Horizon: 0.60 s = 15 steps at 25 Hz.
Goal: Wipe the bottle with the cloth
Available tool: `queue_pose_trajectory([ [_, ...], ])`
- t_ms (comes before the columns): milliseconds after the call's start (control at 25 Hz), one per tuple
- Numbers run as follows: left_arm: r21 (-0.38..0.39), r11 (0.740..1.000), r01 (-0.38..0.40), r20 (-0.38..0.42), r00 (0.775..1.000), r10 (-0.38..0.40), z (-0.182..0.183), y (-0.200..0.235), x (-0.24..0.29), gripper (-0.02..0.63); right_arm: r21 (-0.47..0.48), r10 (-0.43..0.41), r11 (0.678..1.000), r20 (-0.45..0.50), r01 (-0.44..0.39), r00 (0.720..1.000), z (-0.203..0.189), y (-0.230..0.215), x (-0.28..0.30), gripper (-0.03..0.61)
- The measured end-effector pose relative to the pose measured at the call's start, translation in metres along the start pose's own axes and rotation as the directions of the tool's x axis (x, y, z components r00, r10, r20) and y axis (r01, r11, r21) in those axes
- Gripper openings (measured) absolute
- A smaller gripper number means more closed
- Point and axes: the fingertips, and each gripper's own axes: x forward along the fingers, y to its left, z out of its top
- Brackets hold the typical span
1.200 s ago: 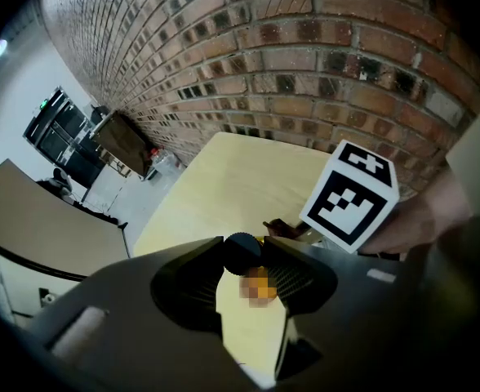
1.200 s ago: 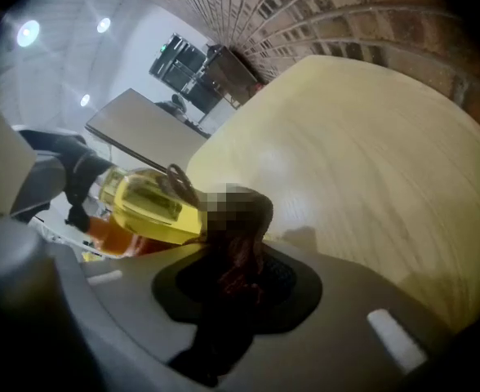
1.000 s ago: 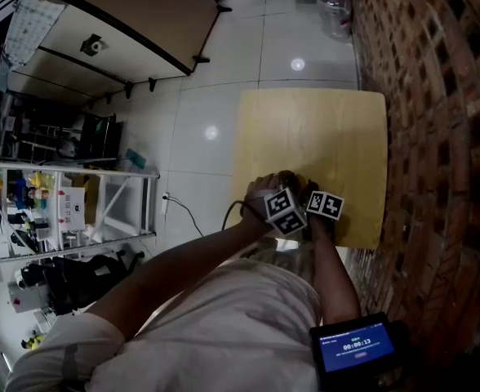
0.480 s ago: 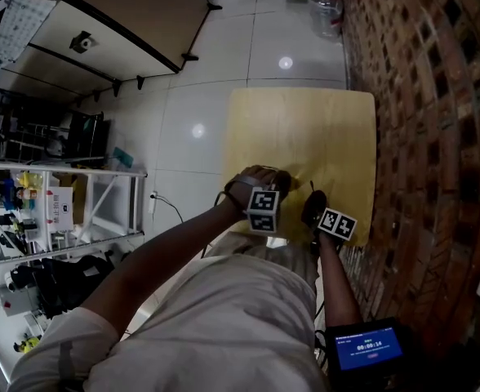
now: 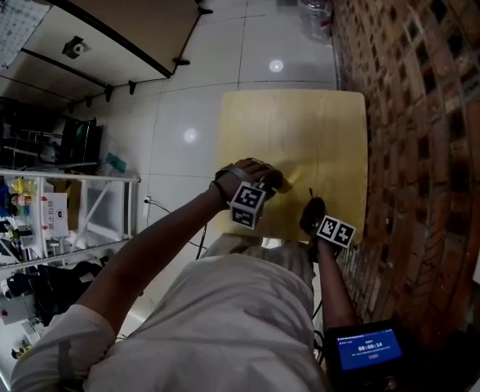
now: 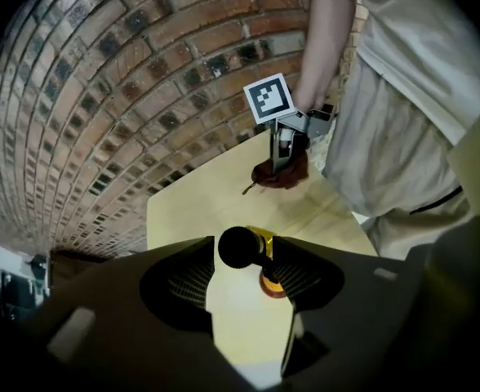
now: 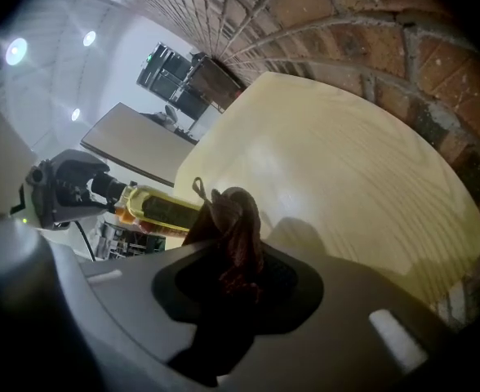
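In the head view the left claw (image 5: 273, 183) and right claw (image 5: 312, 212) are seen near each other over the desk's (image 5: 322, 129) near edge; in the left gripper view its jaws, just opened wider, are set loosely round the black-capped bottle (image 6: 240, 247); in the right gripper view the dark red cloth (image 7: 236, 235) is pinched.

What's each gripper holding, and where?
Right gripper: the maroon cloth, bunched middle pinched between its fingers. Left gripper: jaws have just been opening; the bottle's black cap sits between them, unclamped.
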Motion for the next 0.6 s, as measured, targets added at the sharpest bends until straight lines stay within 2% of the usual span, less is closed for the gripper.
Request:
queue_pose_trajectory([
  [120, -0.062, 0.998, 0.012, 0.002, 1.000, -0.012, 0.002, -0.009, 0.003, 0.281, 0.007, 0.006, 1.000, 0.007, -0.006, 1.000, 0.001, 0.002, 0.001, 0.083],
  [200, -0.156, 0.988, -0.005, 0.012, 1.000, 0.007, 0.006, -0.010, 0.002, 0.295, 0.010, 0.009, 1.000, 0.010, -0.009, 1.000, 0.001, 0.003, 0.001, 0.083],
  [280, -0.261, 0.965, -0.038, 0.020, 0.999, 0.044, 0.008, -0.007, -0.001, 0.295, 0.012, 0.010, 1.000, 0.011, -0.010, 1.000, 0.002, 0.003, 0.001, 0.083],
  [360, -0.334, 0.939, -0.086, 0.001, 0.996, 0.091, 0.008, -0.001, -0.004, 0.285, 0.011, 0.010, 1.000, 0.012, -0.010, 1.000, 0.002, 0.003, 0.002, 0.083],
  [480, -0.401, 0.904, -0.146, -0.050, 0.989, 0.137, 0.004, 0.008, -0.005, 0.250, 0.013, 0.005, 1.000, 0.012, -0.005, 1.000, 0.001, 0.000, 0.002, 0.083],
  [600, -0.444, 0.886, -0.136, -0.074, 0.991, 0.115, 0.004, 0.011, -0.001, 0.225, 0.017, 0.000, 1.000, 0.006, -0.001, 1.000, -0.003, -0.002, 0.000, 0.084],
])
